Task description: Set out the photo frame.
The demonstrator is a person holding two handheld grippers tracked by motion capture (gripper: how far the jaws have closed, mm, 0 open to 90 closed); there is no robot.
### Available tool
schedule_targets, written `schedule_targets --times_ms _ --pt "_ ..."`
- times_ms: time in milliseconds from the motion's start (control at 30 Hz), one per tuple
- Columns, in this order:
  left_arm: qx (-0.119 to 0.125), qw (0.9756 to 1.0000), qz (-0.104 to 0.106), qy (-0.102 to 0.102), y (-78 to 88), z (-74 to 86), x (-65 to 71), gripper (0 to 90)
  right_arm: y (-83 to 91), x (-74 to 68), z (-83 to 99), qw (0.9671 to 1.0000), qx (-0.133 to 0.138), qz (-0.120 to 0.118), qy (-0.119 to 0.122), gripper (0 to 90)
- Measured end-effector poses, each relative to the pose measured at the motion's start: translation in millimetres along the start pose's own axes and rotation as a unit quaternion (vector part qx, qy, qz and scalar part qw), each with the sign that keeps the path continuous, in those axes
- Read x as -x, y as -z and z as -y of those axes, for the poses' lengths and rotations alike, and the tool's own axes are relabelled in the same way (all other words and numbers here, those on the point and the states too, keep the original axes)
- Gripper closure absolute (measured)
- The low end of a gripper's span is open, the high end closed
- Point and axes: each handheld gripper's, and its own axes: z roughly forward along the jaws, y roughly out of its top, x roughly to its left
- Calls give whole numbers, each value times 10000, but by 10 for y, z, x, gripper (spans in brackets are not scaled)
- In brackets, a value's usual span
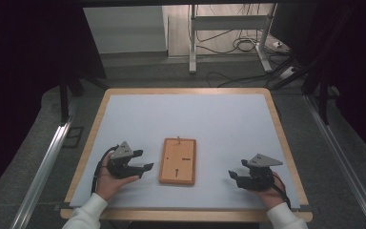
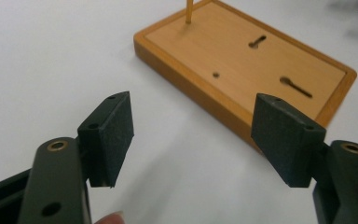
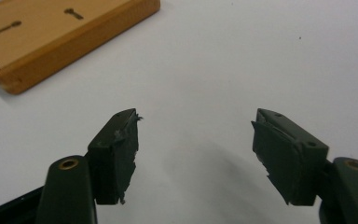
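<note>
A flat rectangular wooden board (image 1: 177,161) with a raised rim lies face-up near the middle of the white table cover (image 1: 219,124), between the two hands. Its recessed panel shows two keyhole slots (image 2: 257,41) and a small round hole (the left gripper view makes these plainest), and a thin wooden peg (image 2: 188,10) stands upright near its far end. To the board's left the left gripper (image 1: 145,161) sits in the person's left hand (image 1: 108,181), jaws spread wide with nothing between them, the pads (image 2: 112,135) over bare cover just beside the board's edge. The right gripper (image 1: 231,174), in the right hand (image 1: 269,193), rests well apart from the board on its other side, jaws likewise parted and empty. A wooden table edge (image 1: 91,138) frames the cover.
</note>
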Motion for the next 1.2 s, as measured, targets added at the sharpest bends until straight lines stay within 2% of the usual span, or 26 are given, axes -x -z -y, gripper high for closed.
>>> schedule_targets --times_ms 200,367,433,467,500,567,733,867,1133,1200 --pt "-89 9998 122 -143 -171 -168 -53 281 46 -99 7 9999 -46 -99 23 277" --pt "-133 9991 248 -326 -312 -337 -68 278 86 -156 -16 9999 63 -116 -22 260" --pt "-103 9989 316 -343 -356 -395 -58 290 102 -181 -20 9999 72 -98 33 259" --pt "-104 9986 320 -404 -380 -424 -46 321 126 -205 -31 9999 99 -23 130 259" --pt "-139 9982 283 -510 -405 -451 -27 321 126 -205 -31 9999 99 -23 130 259" --pt "-236 9968 340 -680 -493 -507 -4 340 141 -212 -33 9997 136 -9 191 259" --pt "-263 9964 400 -695 -598 -567 -15 348 102 -223 -27 9997 102 -88 201 259" --pt "-275 9960 527 -672 -742 -657 -101 345 48 -246 -58 9995 124 -194 192 254" --pt "-299 9965 517 -589 -805 -682 -154 367 -24 -323 -92 9992 84 -250 299 251" --pt "-282 9963 520 -625 -812 -688 -146 375 -17 -350 -97 9992 84 -245 315 251"
